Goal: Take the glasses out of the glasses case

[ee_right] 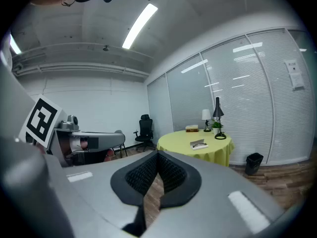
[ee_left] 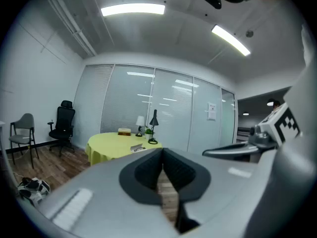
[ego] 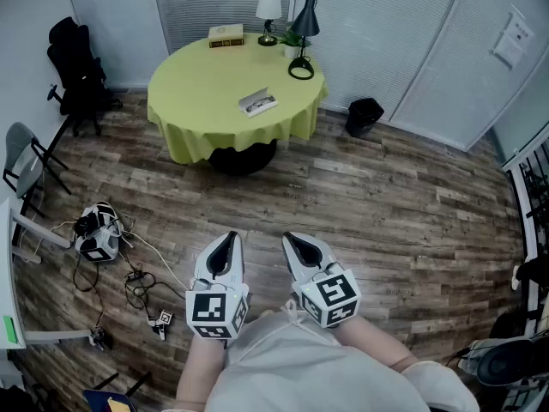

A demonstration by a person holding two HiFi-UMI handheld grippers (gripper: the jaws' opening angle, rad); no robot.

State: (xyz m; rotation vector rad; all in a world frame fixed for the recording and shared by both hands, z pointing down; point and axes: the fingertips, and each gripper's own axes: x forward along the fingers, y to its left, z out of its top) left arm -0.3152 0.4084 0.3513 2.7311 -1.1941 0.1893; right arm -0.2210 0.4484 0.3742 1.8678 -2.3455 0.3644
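The glasses case is a small pale thing lying near the front edge of the round table with the yellow cloth, far ahead of me across the wooden floor. It also shows small in the left gripper view as the case and in the right gripper view as the case; its contents are too small to tell. My left gripper and right gripper are held side by side close to my body, both shut and empty. The left gripper and the right gripper point toward the table.
On the table stand a black desk lamp, a white lamp and a flat box. A black bin sits right of the table, an office chair to its left. Cables and a headset lie on the floor at my left.
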